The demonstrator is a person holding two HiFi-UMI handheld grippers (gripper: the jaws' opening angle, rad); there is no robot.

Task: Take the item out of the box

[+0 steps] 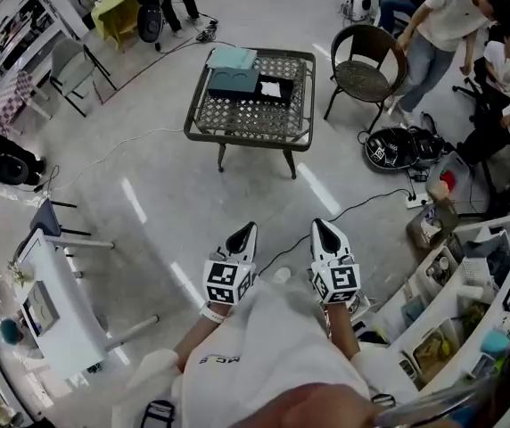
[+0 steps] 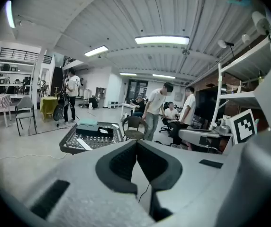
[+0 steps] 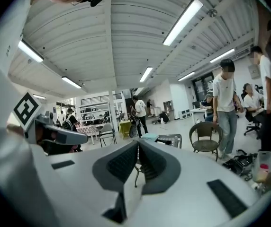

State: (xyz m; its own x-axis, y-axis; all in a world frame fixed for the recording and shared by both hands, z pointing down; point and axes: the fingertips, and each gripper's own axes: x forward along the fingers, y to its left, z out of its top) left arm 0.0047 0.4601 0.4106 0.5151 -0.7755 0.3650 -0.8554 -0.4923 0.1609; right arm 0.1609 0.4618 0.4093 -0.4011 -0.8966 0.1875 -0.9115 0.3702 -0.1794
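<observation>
**Head view.**
- Floor (image 1: 148,194): pale grey, glossy, with cables trailing across it.
- Counter (image 1: 203,125): low, lattice-topped and dark-framed. It stands well ahead of you at upper centre.
- Box (image 1: 234,80): dark teal, on the counter's far-left part.
- Pale teal piece (image 1: 232,58): lies against the box's far side.
- Black tray (image 1: 282,98): just right of the box, carrying a white piece (image 1: 270,88). You cannot tell whether the tray belongs to the box.
- Wicker chair (image 1: 362,74): to the right of the counter.
- Standing person (image 1: 442,25): beyond the chair.
- White shelving (image 1: 469,328): at lower right, crowded with small goods.
- Left tongs (image 1: 244,232) and right tongs (image 1: 324,230): you hold them low and close to your body, side by side but apart. Both point toward the counter and are well short of it.

**Left gripper view.**
- Left tongs (image 2: 136,144): tips meet with nothing caught between them. Only bare floor and a cable show through the slot beneath.
- Counter (image 2: 74,145): stands beyond at left, with the box (image 2: 89,129) on top.
- Wicker chair (image 2: 134,126): just right of the counter, with several people behind it.

**Right gripper view.**
- Right tongs (image 3: 138,148): closed tip to tip, gripping nothing.
- Counter (image 3: 172,140): seen past the tips, far off.
- Pale teal piece (image 3: 149,136): at the counter's left edge.
- Wicker chair (image 3: 205,136): to the right, with a person standing over it.
- Left tongs: their marker cube shows at far left.
</observation>
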